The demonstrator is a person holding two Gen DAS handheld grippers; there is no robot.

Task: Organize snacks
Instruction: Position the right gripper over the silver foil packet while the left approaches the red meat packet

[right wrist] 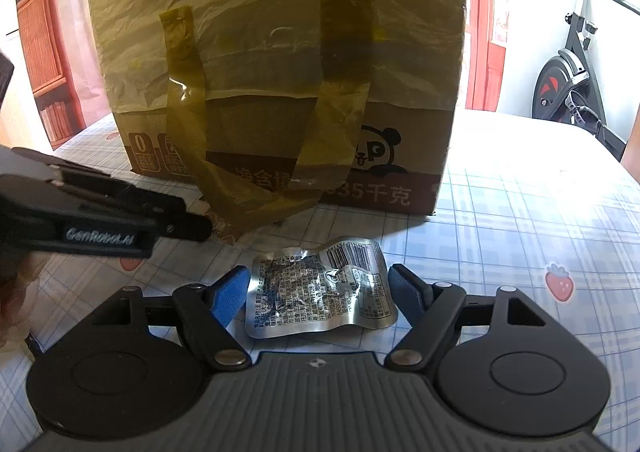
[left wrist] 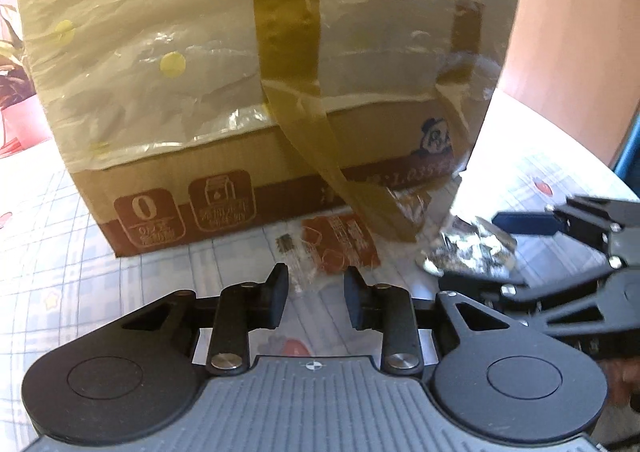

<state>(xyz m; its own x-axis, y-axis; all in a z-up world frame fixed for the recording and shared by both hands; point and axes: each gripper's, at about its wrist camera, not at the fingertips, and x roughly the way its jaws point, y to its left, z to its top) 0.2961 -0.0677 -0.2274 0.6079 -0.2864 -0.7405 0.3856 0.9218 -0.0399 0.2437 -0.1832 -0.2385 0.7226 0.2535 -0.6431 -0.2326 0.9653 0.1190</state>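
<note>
A brown cardboard box [left wrist: 248, 179] lined with a plastic bag and taped with yellow strips stands on the table; it also shows in the right wrist view [right wrist: 400, 155]. A red and clear snack packet [left wrist: 332, 248] lies at the box's foot, just ahead of my open left gripper [left wrist: 316, 288]. A silver foil snack packet [right wrist: 320, 292] lies flat between the blue pads of my open right gripper [right wrist: 320, 288], untouched by either pad. The foil packet [left wrist: 468, 248] and the right gripper [left wrist: 560, 252] show at the right of the left wrist view.
The table carries a checked cloth [right wrist: 540, 232] with strawberry prints. An exercise bike [right wrist: 568, 67] stands beyond the table at the right. The left gripper's body [right wrist: 100, 219] reaches in from the left of the right wrist view. A loose tape strip [left wrist: 340, 179] hangs down the box front.
</note>
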